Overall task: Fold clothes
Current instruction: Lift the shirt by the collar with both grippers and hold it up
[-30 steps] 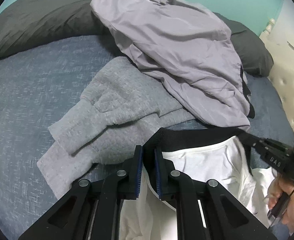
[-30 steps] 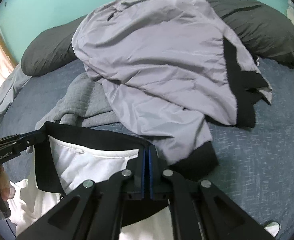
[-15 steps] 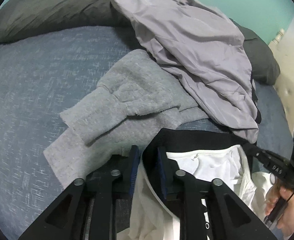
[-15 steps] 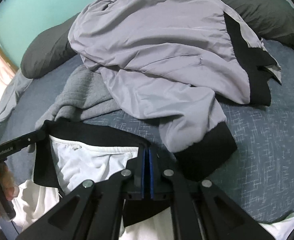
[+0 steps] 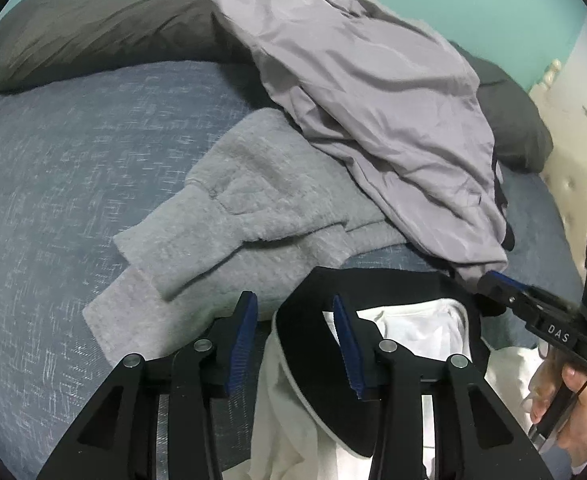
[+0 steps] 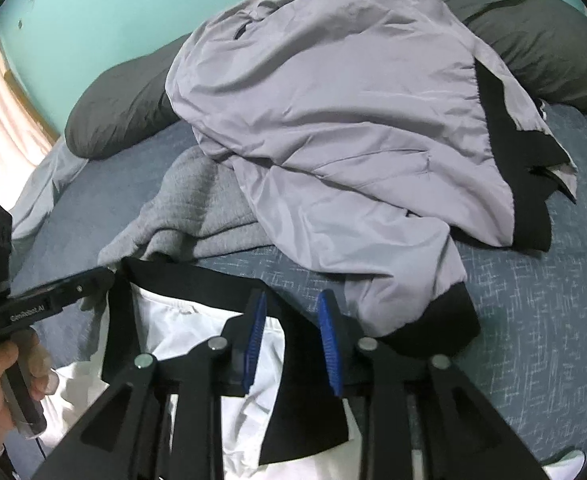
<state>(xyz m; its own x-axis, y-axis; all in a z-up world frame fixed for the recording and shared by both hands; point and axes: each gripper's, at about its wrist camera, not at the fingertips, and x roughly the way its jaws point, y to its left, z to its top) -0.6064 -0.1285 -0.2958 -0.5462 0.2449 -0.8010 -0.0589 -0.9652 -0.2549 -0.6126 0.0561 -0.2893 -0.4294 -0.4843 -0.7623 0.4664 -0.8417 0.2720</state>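
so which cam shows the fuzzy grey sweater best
The left wrist view: the grey sweater lies spread out there, sleeve and cuff clear on the blue bedspread. The right wrist view shows only a bunched strip, the rest covered by the lilac jacket.

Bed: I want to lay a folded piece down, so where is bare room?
Bare sheet lies left of the grey sweater, below the dark pillow; another patch right of the lilac jacket's cuff. The middle is crowded.
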